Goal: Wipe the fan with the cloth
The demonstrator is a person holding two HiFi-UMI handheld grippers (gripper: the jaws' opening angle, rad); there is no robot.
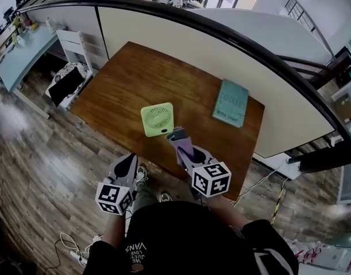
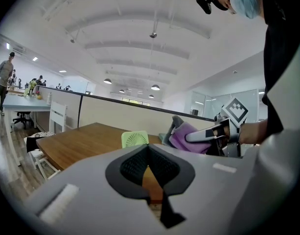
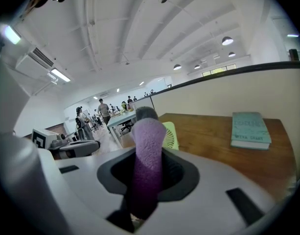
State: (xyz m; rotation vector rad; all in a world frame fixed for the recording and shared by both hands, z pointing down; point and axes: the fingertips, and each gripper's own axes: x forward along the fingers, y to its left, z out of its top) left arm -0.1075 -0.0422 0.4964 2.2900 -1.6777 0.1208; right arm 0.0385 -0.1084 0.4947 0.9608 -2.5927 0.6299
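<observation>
A small light-green fan point(image 1: 157, 119) stands upright near the front edge of the wooden table point(image 1: 129, 76). My right gripper point(image 1: 181, 144) is shut on a folded purple cloth point(image 1: 182, 145), held just right of the fan and close to it. In the right gripper view the cloth point(image 3: 148, 151) rises between the jaws and hides part of the fan point(image 3: 171, 135). My left gripper point(image 1: 131, 160) hangs off the table's front edge, below and left of the fan, jaws together with nothing in them. The left gripper view shows the fan point(image 2: 135, 139) and the cloth point(image 2: 185, 135).
A teal book point(image 1: 230, 102) lies flat at the table's right side. A curved beige partition point(image 1: 221, 44) runs behind the table. A white chair point(image 1: 74, 44) stands beyond the left end. Cables lie on the wood floor point(image 1: 43, 153).
</observation>
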